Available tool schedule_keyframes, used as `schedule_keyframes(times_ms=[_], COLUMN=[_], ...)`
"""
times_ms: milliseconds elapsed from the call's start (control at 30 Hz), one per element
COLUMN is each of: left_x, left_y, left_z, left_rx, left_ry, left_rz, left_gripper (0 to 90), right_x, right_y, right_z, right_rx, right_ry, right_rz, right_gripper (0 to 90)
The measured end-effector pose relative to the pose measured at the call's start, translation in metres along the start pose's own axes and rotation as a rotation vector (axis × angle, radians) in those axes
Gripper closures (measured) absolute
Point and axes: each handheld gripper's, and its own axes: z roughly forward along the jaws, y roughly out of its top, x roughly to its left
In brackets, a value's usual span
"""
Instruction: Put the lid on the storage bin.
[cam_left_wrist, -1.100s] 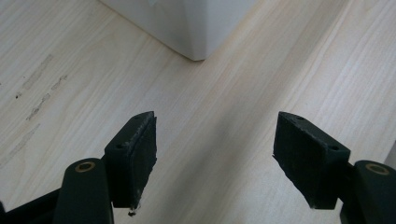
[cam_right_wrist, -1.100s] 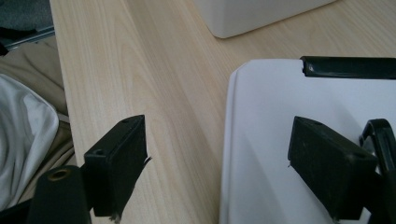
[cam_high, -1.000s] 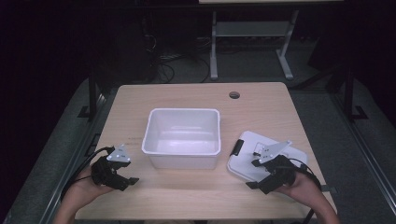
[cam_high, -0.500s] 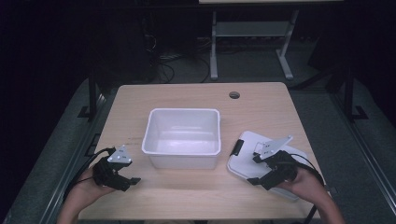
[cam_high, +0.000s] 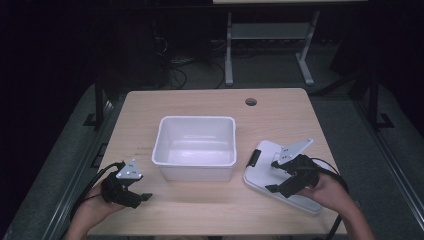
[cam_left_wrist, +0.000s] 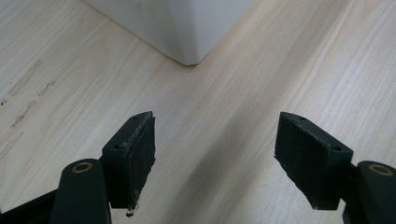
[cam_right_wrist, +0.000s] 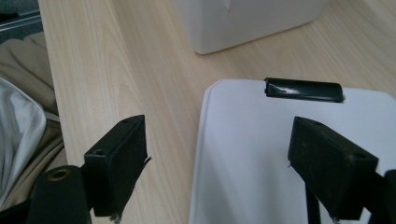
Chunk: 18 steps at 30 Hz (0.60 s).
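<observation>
A white plastic bin (cam_high: 196, 147) stands empty in the middle of the wooden table (cam_high: 200, 107). To its right lies a flat white lid (cam_high: 260, 175) with a black clip (cam_high: 254, 157) on its edge. My right gripper (cam_high: 272, 176) hovers open over the lid. In the right gripper view its jaws (cam_right_wrist: 217, 128) straddle the lid's (cam_right_wrist: 280, 154) edge, one over wood and one over the lid, with the clip (cam_right_wrist: 303, 89) ahead. My left gripper (cam_high: 141, 191) rests open near the front left, and its jaws (cam_left_wrist: 215, 130) point at the bin's corner (cam_left_wrist: 187, 28) with bare wood between them.
A round cable hole (cam_high: 251, 101) sits near the table's far edge. A metal stand (cam_high: 270, 45) and cables lie on the dark floor behind. The table's front edge is close under both hands; clothing (cam_right_wrist: 18, 130) shows past it.
My right gripper has lifted a little above the lid. The left gripper, bin and lid have stayed where they were.
</observation>
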Motion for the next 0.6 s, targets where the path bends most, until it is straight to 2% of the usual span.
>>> schedule_keyframes(times_ms=[100,267,400,600], left_x=[0.000,-0.002,-0.002,-0.002], left_y=[0.000,0.000,-0.001,-0.003], left_z=[0.001,0.000,-0.002,-0.003], left_rx=[0.010,-0.005,-0.003,-0.003], left_ry=[0.000,0.002,0.005,0.007], left_rz=[0.001,-0.006,-0.004,-0.004], left_gripper=[28.8,28.8,28.8,28.9], right_x=[-0.001,-0.005,-0.008,-0.017], right_y=[0.003,0.005,0.006,0.002], right_z=[-0.003,-0.009,-0.012,-0.015], right_rx=[0.002,0.001,0.011,0.026], right_ry=[-0.001,-0.008,-0.036,-0.056], right_rz=[-0.005,-0.003,-0.010,0.010], right_gripper=[19.1,19.7,21.3,23.2])
